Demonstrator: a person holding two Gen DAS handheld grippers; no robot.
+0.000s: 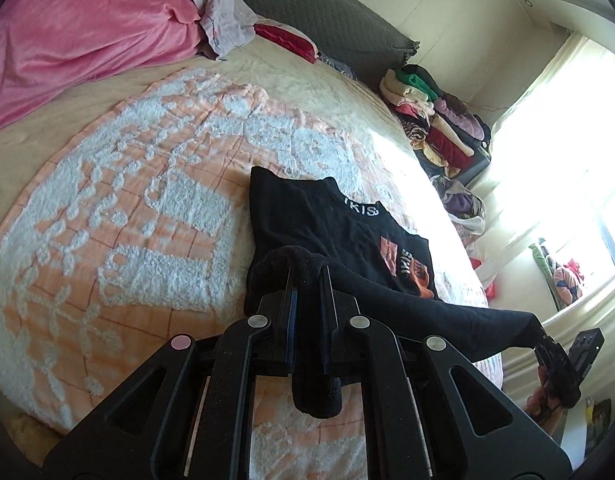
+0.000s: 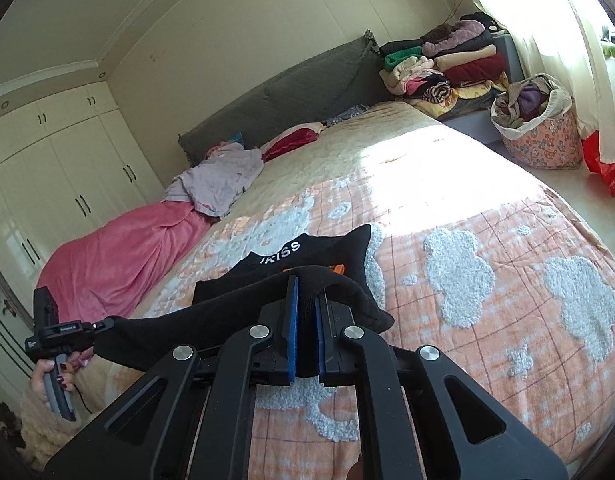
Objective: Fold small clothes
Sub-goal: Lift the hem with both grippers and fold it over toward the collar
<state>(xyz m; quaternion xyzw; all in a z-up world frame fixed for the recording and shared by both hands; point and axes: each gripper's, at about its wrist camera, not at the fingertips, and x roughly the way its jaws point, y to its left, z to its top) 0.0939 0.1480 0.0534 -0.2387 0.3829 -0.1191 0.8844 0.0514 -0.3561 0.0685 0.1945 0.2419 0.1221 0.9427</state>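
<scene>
Black tee [image 1: 327, 224] hem clamped by L [image 1: 307, 280] & R gripper [image 2: 306, 292].

Daylight pours in through the curtained window [image 1: 563, 184], which is blown out to white glare. A bright sunlit patch falls on the bed [image 2: 427, 168] nearest it. Both views bulge strongly, with dark rounded corners. Detail looks slightly soft.
</scene>
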